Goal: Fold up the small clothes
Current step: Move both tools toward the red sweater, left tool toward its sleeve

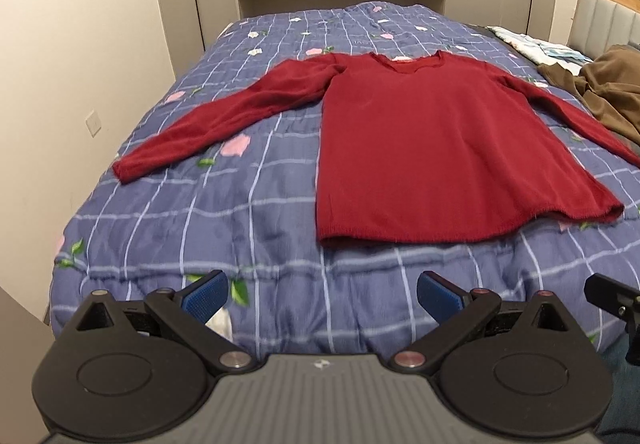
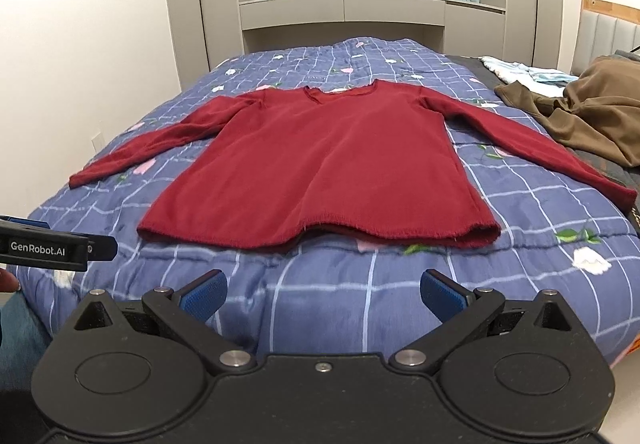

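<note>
Both hand-held grippers, left [image 1: 322,294] and right [image 2: 324,294], hang wide open, holding nothing. Straight ahead, the red sweater [image 2: 320,164] lies flat on the bed [image 2: 360,292], hem toward them, sleeves spread sideways. Neither looks nearer, though it's hard to tell.

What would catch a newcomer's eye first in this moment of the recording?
A red sweater lies flat in the middle of the blue checked quilt, both sleeves spread out to the sides. On the right side of the bed sits a crumpled brown garment. In the foreground the left gripper and right gripper hang open and empty, short of the sweater's hem.
</note>
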A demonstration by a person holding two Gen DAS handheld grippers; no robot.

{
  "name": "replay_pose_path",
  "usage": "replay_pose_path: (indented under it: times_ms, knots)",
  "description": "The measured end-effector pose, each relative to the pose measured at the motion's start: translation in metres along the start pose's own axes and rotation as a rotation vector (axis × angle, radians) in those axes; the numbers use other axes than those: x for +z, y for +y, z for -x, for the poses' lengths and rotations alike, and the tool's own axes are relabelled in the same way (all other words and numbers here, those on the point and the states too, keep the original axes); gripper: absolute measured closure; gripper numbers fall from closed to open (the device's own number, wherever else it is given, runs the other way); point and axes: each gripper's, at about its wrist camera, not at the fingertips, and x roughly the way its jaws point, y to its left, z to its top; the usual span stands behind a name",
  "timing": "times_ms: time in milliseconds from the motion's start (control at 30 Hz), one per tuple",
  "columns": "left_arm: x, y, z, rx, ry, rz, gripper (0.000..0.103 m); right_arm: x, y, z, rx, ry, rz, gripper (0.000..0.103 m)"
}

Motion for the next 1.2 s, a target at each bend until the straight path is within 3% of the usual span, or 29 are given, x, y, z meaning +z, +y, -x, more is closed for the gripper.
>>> replay_pose_path:
  times_ms: [267, 567, 933, 1200]
  knots:
    - [0.030, 0.001, -0.014, 0.012, 0.019, 0.012, 0.000, 0.022, 0.001, -0.021, 0.024, 0.001, 0.005, 0.000]
    - [0.056, 0.018, -0.052, 0.028, 0.088, 0.053, 0.000, 0.045, 0.011, -0.062, 0.014, 0.092, 0.015, 0.000]
    - [0.096, 0.064, -0.105, 0.085, 0.162, 0.177, 0.000, 0.092, 0.028, -0.127, 0.043, 0.151, 0.056, 0.000]
    - [0.126, 0.098, -0.140, 0.054, 0.119, 0.348, 0.000, 0.124, 0.039, -0.174, 0.047, 0.166, 0.090, 0.000]
